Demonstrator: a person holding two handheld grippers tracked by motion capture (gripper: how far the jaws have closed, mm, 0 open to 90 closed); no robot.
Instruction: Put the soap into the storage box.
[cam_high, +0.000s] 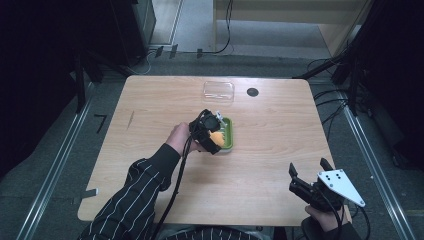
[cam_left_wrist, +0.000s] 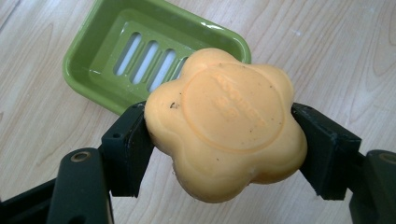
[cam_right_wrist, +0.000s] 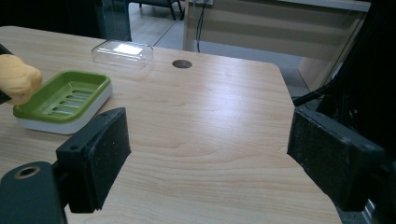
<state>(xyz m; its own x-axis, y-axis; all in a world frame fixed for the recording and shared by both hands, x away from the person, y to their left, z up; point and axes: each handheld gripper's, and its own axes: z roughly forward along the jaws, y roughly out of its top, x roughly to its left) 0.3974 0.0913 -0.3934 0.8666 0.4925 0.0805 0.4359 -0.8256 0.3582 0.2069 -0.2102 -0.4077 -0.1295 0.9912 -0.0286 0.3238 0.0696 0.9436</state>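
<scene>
On the wooden table (cam_high: 150, 100), your left gripper (cam_high: 212, 134) is clamped on the orange soap (cam_left_wrist: 226, 121), held just above the green soap dish (cam_left_wrist: 116, 60). Your right gripper (cam_high: 307, 174) rests near the table's edge, its 2 jaws apart.

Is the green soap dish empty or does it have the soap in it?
Empty. The soap dish shows bare slots, and the orange soap is clamped in the left gripper above its edge.

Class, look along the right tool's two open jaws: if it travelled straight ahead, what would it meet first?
Probably nothing: the right tool looks along bare table. The green soap dish and clear lid lie off to its left, though depth is uncertain.
</scene>
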